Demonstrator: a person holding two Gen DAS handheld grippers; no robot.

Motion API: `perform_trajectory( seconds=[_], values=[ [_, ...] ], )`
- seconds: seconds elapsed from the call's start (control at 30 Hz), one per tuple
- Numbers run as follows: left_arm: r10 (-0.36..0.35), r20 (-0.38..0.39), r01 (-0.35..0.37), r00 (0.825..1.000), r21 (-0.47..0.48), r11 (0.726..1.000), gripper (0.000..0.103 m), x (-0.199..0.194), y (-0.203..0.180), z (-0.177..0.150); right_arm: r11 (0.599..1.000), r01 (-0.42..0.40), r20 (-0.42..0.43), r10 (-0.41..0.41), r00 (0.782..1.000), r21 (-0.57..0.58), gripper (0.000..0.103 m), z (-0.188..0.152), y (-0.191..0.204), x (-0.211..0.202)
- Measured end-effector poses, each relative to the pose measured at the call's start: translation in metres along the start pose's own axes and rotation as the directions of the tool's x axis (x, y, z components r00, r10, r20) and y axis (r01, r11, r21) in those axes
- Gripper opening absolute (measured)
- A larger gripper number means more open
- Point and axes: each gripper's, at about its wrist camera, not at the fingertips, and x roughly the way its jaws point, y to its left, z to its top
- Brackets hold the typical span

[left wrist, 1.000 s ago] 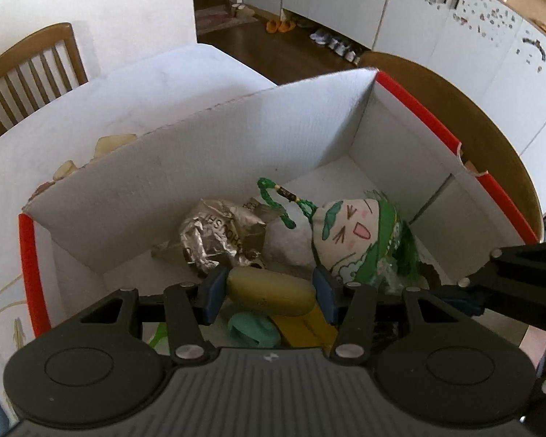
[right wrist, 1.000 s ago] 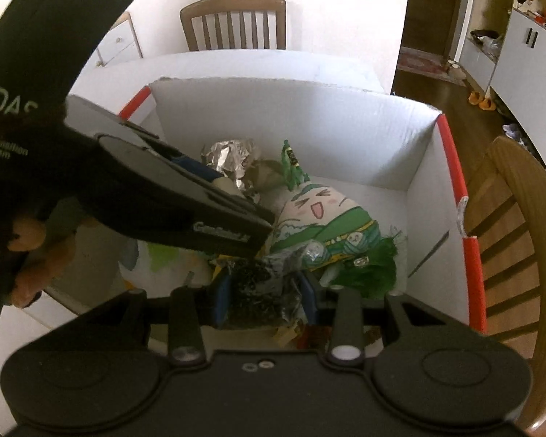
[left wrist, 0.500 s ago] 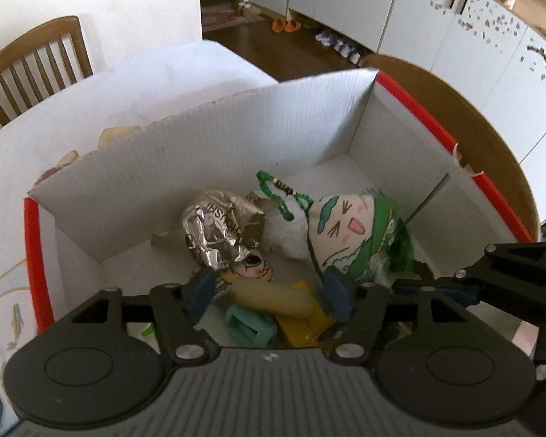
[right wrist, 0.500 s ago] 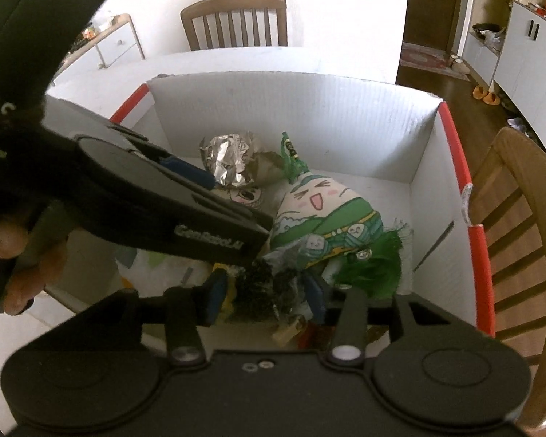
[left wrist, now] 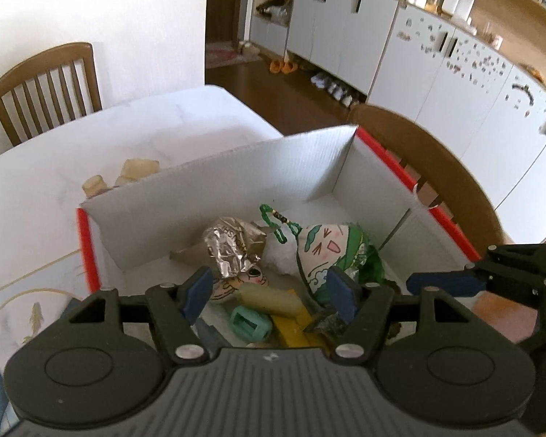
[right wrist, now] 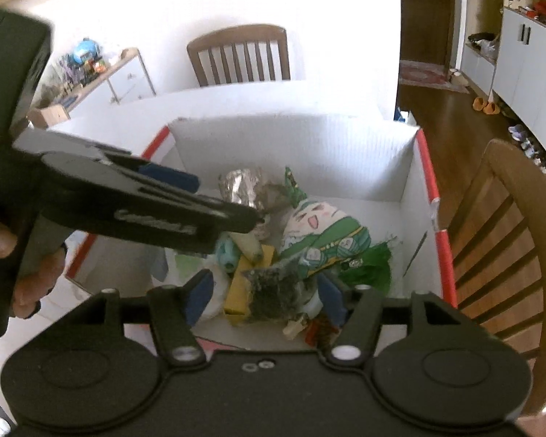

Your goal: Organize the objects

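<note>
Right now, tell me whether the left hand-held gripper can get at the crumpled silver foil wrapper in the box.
Probably yes: the left hand-held gripper is open above the white cardboard box, and the crumpled silver foil wrapper lies uncovered on top.

White cardboard box with red edges, silver foil wrapper, green-and-white plush (cartoon face, pink mouth), teal clip, yellow block, brown wooden chair.
</note>
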Motion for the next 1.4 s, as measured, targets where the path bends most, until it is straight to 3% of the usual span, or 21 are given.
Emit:
perform_trajectory(
  seconds=[0.3,0.4,0.57,0.73,0.8,1.1,1.4],
  values=[
    [0.015,0.102,-0.015,0.995,-0.001,1.000,0.069,-0.053,0.015,-0.014,0.998,0.028,0.082,-0.032,0.996,0.047,0.074,0.001,0.009,-0.031],
    [0.015,0.135,-0.015,0.991,-0.006,1.000,0.082,-0.071,0.022,-0.020,0.997,0.030,0.110,-0.038,0.993,0.073,0.078,0.000,0.014,-0.041],
    [0.016,0.176,-0.017,0.984,0.001,1.000,0.084,-0.093,0.033,-0.029,0.995,0.042,0.144,-0.056,0.988,0.096,0.082,-0.003,0.028,-0.050],
    [0.003,0.214,-0.005,0.977,0.008,1.000,0.091,-0.112,0.044,-0.039,0.993,0.051,0.194,-0.071,0.978,0.107,0.086,-0.008,0.047,-0.059],
    [-0.008,0.232,0.004,0.973,0.018,1.000,0.103,-0.120,0.047,-0.043,0.992,0.059,0.212,-0.083,0.974,0.113,0.088,-0.010,0.055,-0.062],
    [-0.040,0.243,0.025,0.969,0.064,0.998,0.103,-0.139,0.052,-0.062,0.981,0.078,0.314,-0.131,0.940,0.176,0.102,-0.025,0.081,-0.076],
    [-0.095,0.236,0.060,0.967,0.148,0.987,0.103,-0.152,0.052,-0.084,0.964,0.121,0.342,-0.199,0.918,0.238,0.102,-0.042,0.108,-0.084]
  ],
)
